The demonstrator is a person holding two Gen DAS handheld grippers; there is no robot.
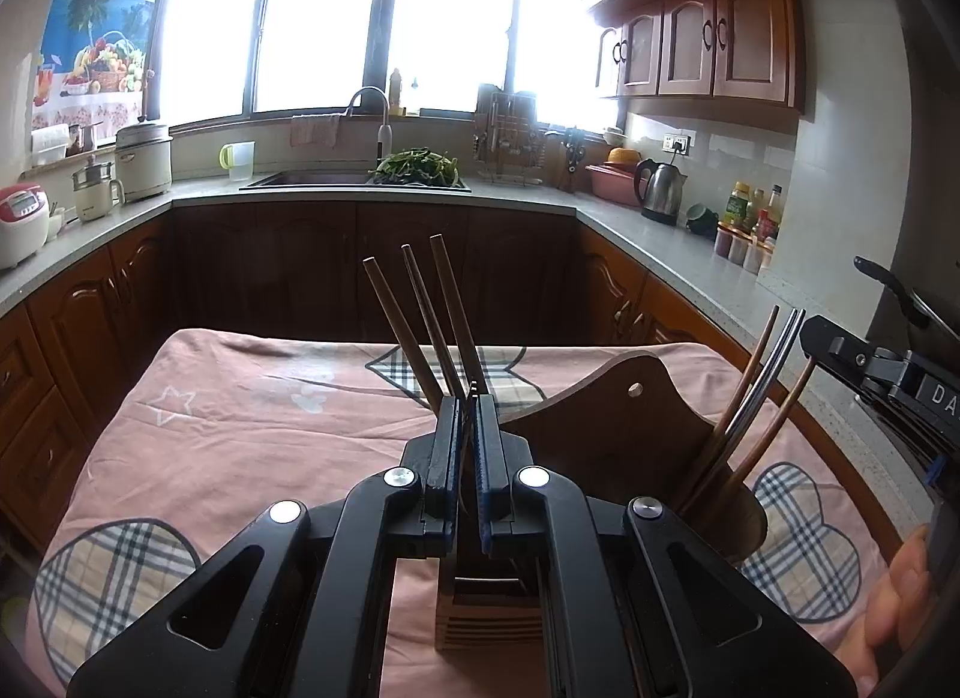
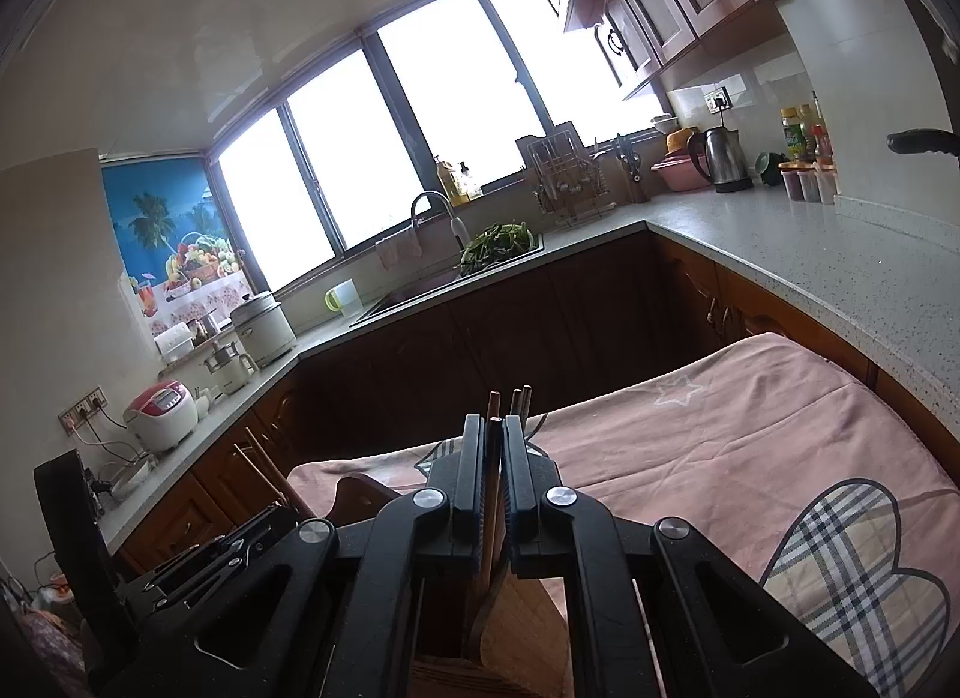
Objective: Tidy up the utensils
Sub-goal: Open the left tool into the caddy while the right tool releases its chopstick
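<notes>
Left claw point(image 1: 470, 446) is gripping wooden chopsticks point(image 1: 429, 314) above a wooden holder point(image 1: 630, 428) on the cloth-covered bench point(image 1: 240, 398), more utensils point(image 1: 756, 392) already standing inside. Right claw point(image 2: 494, 458) is pinching a chopstick point(image 2: 493, 494) over the holder; both loads probably remain to drop in.

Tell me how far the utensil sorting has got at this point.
Done: several utensils already stand in the wooden holder on the pink cloth. In hand: the left gripper is shut on wooden chopsticks above a slotted box; the right gripper is shut on more chopsticks. Left: setting both bundles into a container. No loose utensils show on the cloth.
</notes>
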